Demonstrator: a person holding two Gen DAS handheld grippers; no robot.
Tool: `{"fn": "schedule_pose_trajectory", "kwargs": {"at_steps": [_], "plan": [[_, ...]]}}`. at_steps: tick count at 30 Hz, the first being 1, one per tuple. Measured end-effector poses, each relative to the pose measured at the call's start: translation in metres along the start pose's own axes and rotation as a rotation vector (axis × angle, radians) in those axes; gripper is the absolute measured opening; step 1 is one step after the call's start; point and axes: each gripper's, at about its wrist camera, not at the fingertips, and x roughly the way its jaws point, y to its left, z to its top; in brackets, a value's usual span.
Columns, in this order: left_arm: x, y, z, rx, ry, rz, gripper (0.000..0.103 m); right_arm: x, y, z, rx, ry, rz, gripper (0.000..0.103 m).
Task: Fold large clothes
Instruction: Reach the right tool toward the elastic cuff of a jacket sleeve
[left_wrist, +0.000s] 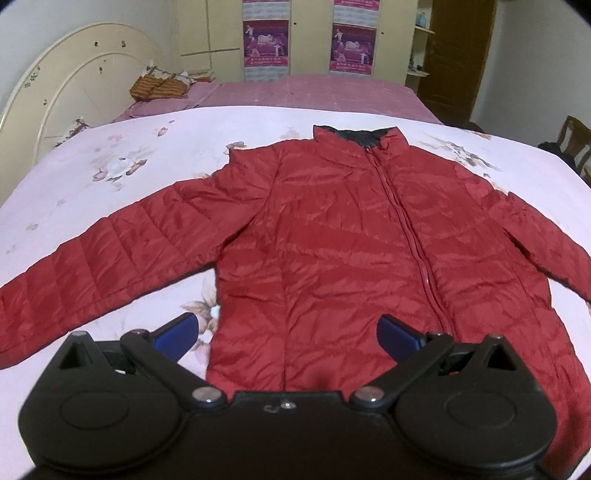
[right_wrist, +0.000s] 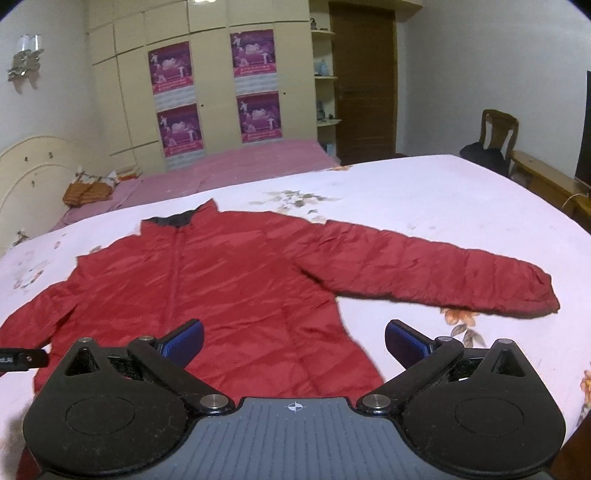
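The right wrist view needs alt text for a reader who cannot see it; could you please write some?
A red quilted puffer jacket lies flat and zipped on a pale floral bedspread, one sleeve stretched out to the right. The open right gripper hovers above its hem, holding nothing.

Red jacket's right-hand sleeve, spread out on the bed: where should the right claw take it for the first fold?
Probably at the cuff. The sleeve lies flat and stretched out sideways from the red jacket, its end free on the floral bedspread. Bring the open right claw in low from the outer side, pinching across the cuff edge.
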Motion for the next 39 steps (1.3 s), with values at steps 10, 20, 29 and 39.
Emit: {"fn": "schedule_pose_trajectory", "kwargs": {"at_steps": [10, 20, 29, 39], "plan": [[0.029, -0.039, 0.021, -0.049, -0.001, 0.042, 0.103, 0.046, -0.069, 0.036, 0.027, -0.025, -0.025, 0.103], [0.062, -0.085, 0.034, -0.049, 0.008, 0.083, 0.103, 0.086, -0.143, 0.055, 0.042, -0.023, -0.081, 0.102], [0.101, -0.119, 0.042, -0.022, 0.034, 0.104, 0.102, 0.110, -0.210, 0.054, 0.088, 0.003, -0.184, 0.102], [0.140, -0.122, 0.049, -0.058, 0.067, 0.160, 0.099, 0.127, -0.283, 0.041, 0.129, 0.046, -0.325, 0.102]]}}
